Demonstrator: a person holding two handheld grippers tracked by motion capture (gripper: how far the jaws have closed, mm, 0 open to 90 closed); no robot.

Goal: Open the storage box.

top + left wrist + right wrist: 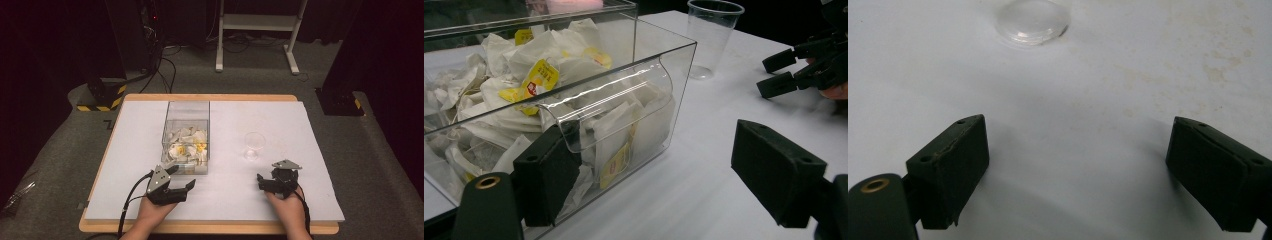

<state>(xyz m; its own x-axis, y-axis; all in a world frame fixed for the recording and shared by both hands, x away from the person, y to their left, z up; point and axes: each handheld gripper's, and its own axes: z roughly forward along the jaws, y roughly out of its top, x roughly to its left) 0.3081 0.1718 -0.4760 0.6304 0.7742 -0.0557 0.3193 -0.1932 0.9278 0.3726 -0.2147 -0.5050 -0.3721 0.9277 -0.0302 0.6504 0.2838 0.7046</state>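
In the high view, a clear box (pixel 186 135) of tea bags (pixel 187 145) is seen at the middle of the white table (pixel 65 200), with a clear plastic cup (pixel 253 145) to its right. The left gripper (pixel 181 176) is held just off the box's near end, the right gripper (pixel 260 181) near the cup, both toward the near edge.

In the left gripper view, the jaws are spread apart and empty beside the box (pixel 664 100).

In the right gripper view, the jaws are parted over bare table, the cup (pixel 1032 21) beyond.

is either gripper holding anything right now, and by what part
Nothing is held. The left gripper stands open beside the clear box of tea bags; the right gripper is open over bare table.
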